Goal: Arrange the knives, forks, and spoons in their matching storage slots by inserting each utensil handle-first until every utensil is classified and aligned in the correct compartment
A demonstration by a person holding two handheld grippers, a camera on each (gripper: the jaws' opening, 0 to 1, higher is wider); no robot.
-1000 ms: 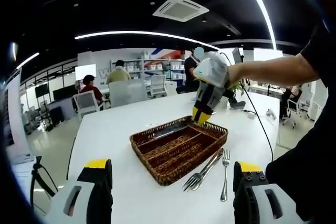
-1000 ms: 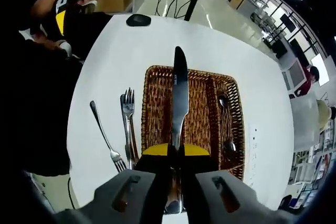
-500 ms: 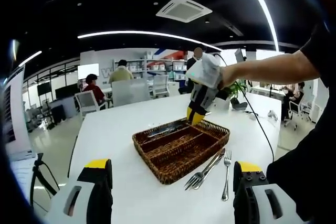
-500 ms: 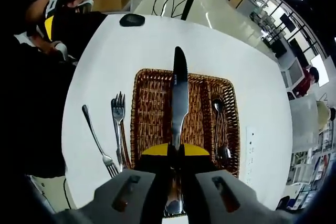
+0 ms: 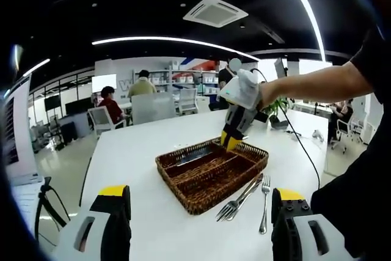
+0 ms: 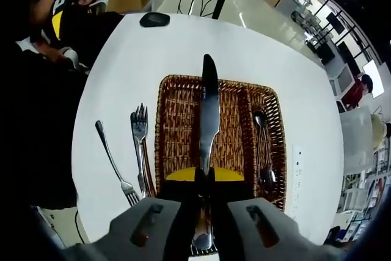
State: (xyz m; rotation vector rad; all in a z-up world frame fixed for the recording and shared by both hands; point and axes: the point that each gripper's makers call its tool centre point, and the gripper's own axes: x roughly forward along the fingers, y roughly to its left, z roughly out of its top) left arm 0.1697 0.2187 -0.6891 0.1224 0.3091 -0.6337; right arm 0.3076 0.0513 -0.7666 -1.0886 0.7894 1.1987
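A brown wicker tray (image 5: 194, 195) with long compartments sits on the white table (image 5: 134, 169). My right gripper (image 6: 205, 175) is shut on a silver knife (image 6: 209, 111) by its handle, blade pointing forward over the tray's middle compartments (image 6: 181, 126). In the left gripper view, the right gripper (image 5: 232, 140) hangs over the tray's far end, held by a person's hand, and the knife (image 5: 190, 153) slants low over the tray. Spoons (image 6: 264, 151) lie in the tray's right compartment. Forks (image 6: 139, 145) (image 5: 241, 195) lie on the table beside the tray. My left gripper (image 5: 200, 195) stands open with nothing in it.
A black mouse (image 6: 154, 20) lies on the table beyond the tray. A cable (image 5: 299, 142) trails across the table at the right. The person's dark sleeve and body (image 6: 36, 120) border the table's left side. Chairs and seated people (image 5: 107, 105) are far behind.
The right gripper has drifted a little over the tray's far end, still holding the knife. The left gripper has stayed put.
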